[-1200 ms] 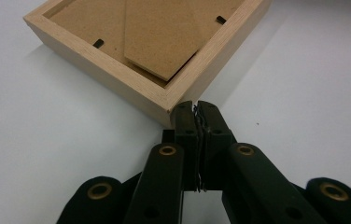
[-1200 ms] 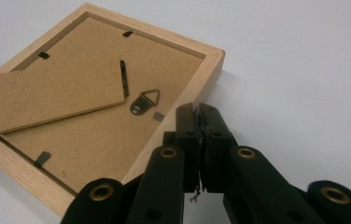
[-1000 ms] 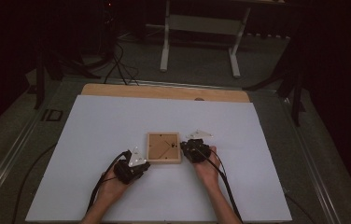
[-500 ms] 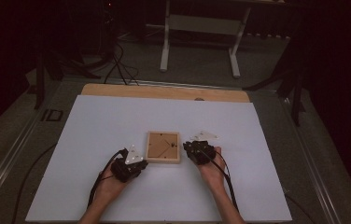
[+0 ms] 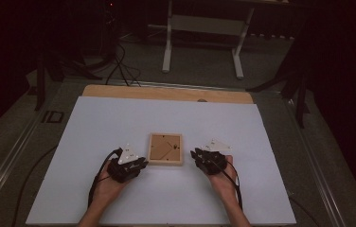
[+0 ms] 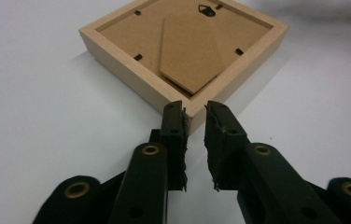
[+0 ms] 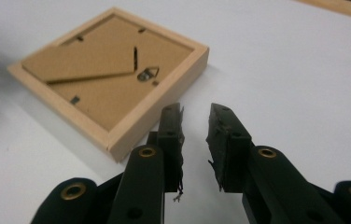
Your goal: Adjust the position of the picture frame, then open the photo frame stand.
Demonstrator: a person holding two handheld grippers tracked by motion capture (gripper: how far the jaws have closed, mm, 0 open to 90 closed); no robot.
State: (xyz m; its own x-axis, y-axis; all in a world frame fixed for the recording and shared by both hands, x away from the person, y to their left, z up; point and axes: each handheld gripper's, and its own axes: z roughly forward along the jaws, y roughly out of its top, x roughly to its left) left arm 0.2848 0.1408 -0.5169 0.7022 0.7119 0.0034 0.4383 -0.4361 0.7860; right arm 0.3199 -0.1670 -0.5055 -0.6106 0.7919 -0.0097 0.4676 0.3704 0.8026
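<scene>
Wooden picture frame (image 5: pixel 165 149) face down, backing board up, at the middle of the white table (image 5: pixel 95 123), same spot as half a second ago. Left gripper (image 5: pixel 139 164) pulled slightly back from its left edge, tips near the closest corner, jaws narrowly apart and gripping nothing. Right gripper (image 5: pixel 196 154) drawn off rightward since a second ago, just beside the frame's right edge without touching, jaws slightly parted, empty.
</scene>
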